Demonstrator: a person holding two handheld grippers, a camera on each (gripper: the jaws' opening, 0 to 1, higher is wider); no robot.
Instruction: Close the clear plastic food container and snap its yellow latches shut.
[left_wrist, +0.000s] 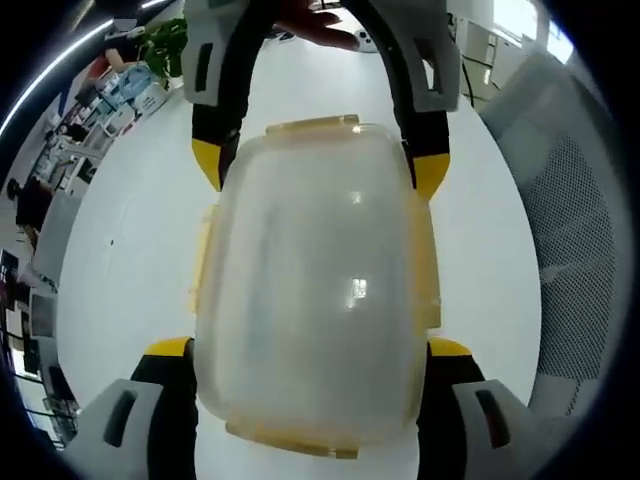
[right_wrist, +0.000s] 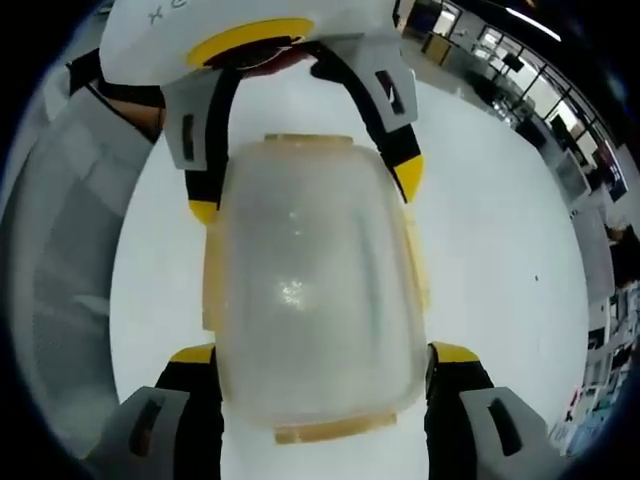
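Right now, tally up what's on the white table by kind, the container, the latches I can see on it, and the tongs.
Clear plastic container: 1
Yellow latches visible along its edges in the left gripper view, e.g.: 4
Tongs, left tongs and right tongs, one at each end of the container: 2
Total: 7

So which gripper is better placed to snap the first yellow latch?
Left, marginally. The two straddle opposite ends of the container. The left gripper has its jaw tips right beside the side latches in both views. The right gripper looks similarly placed, so it's close.
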